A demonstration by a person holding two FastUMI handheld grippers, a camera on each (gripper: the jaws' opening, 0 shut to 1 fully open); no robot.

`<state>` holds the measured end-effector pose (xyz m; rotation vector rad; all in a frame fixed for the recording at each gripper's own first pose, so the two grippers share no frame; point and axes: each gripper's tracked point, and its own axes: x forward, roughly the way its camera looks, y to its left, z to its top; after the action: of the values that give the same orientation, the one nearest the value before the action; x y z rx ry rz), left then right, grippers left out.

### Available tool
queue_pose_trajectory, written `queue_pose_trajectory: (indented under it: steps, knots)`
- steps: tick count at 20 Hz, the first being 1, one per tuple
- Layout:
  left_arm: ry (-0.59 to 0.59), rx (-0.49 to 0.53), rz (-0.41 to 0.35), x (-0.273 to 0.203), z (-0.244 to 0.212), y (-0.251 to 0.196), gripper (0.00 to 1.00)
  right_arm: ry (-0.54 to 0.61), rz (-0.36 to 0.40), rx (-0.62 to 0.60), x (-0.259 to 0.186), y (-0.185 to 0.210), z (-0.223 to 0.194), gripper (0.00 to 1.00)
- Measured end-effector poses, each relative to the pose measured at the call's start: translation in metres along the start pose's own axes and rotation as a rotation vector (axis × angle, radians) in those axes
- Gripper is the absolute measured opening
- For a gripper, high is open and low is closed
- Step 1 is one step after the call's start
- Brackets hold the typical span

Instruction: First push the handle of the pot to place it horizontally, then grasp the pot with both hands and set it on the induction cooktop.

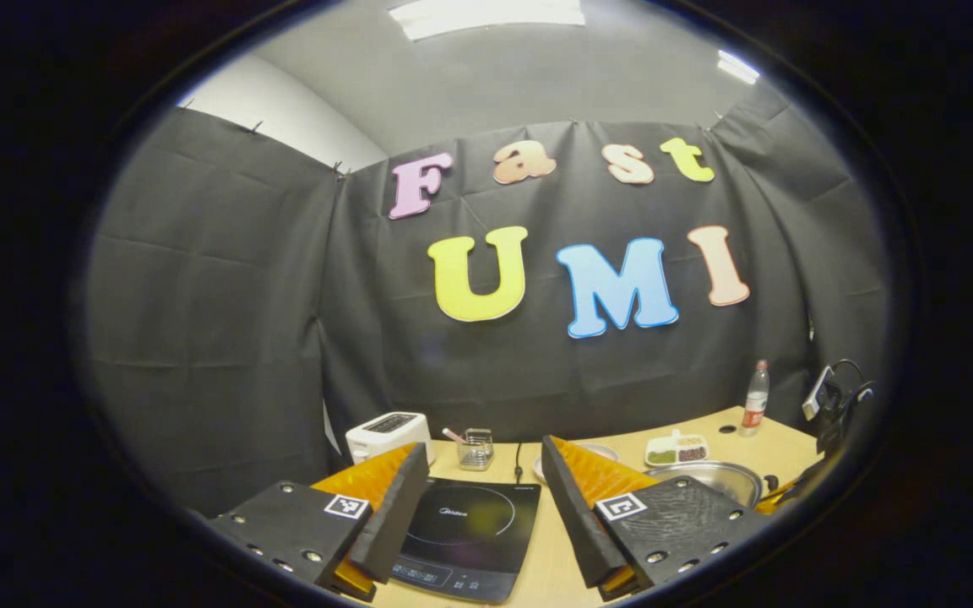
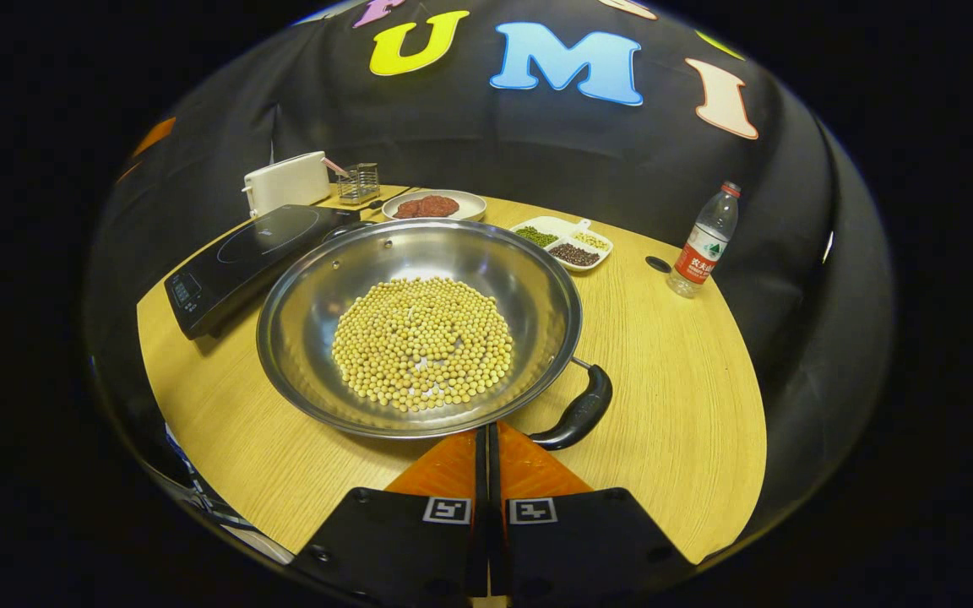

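Note:
A wide steel pot (image 2: 419, 325) holding a heap of yellow beans stands on the wooden table (image 2: 672, 388). Its black loop handle (image 2: 578, 411) sits at the near right rim. My right gripper (image 2: 486, 432) is shut with nothing between its fingers, its tips right at the pot's near rim, just left of the handle. The black induction cooktop (image 2: 241, 257) lies to the pot's left. In the left gripper view, my left gripper (image 1: 480, 473) hangs open above the cooktop (image 1: 465, 528), and the pot's rim (image 1: 719, 477) peeks out behind its right finger.
A white toaster (image 2: 286, 181) and a small wire rack (image 2: 358, 182) stand behind the cooktop. A plate of red food (image 2: 434, 205), a divided white dish (image 2: 567, 243) and a water bottle (image 2: 703, 241) sit past the pot. Cables and a plug (image 1: 833, 397) hang at right.

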<state>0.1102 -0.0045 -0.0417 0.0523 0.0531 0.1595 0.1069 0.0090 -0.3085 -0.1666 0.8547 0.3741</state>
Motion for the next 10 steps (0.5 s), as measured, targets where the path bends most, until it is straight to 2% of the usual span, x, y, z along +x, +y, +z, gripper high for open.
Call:
queue_pose_trajectory:
  steps: [3,4,5,9,10]
  knots:
    - [0.009,0.007,0.005,0.002,-0.003,-0.002,0.82,0.002,-0.013,0.014,0.006,-0.011,0.005,0.02]
    - [0.011,0.009,0.007,0.004,-0.003,-0.003,0.79,0.003,-0.015,0.022,0.01,-0.015,0.006,0.02]
    - [0.015,0.01,0.009,0.006,-0.006,-0.003,0.82,0.003,-0.019,0.027,0.012,-0.017,0.008,0.02]
    - [0.029,0.01,0.017,0.01,-0.012,-0.006,0.82,0.001,-0.035,0.042,0.02,-0.029,0.015,0.0]
    - [0.032,0.01,0.017,0.011,-0.013,-0.007,0.79,0.0,-0.04,0.05,0.022,-0.032,0.016,0.02]
